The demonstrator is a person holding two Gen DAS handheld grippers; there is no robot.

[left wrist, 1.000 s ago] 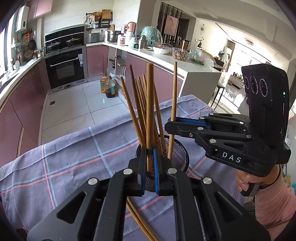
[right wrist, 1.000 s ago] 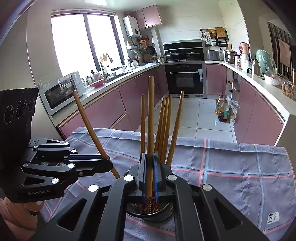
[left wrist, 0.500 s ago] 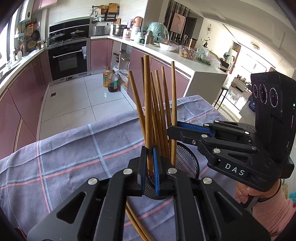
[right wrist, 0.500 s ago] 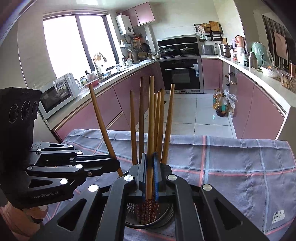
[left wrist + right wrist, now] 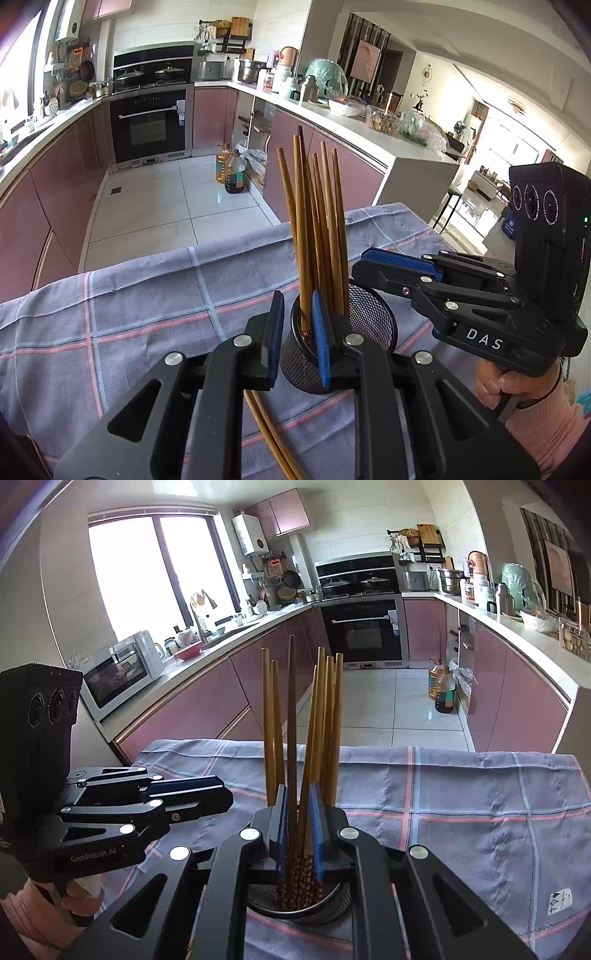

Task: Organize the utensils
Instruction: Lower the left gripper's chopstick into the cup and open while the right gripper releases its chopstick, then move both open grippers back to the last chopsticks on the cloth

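**Q:** Both sets of jaws were clamped on a chopstick a second ago. What differs now?

**A:** Your left gripper [image 5: 298, 328] and right gripper [image 5: 298, 827] are opening to a narrow gap. Loose chopsticks [image 5: 317, 229] stand between the pads, seemingly unpinched, in the mesh cup [image 5: 369, 317] at lower centre. The sticks now bunch more upright.

**Q:** How will they handle?

**A:** Likely light, stiff and smooth, so they can slide or twist. Grip mid-shaft, squarely. More chopsticks [image 5: 273, 435] lie on the checked cloth [image 5: 147, 295] at the bottom edge, beneath your left gripper.
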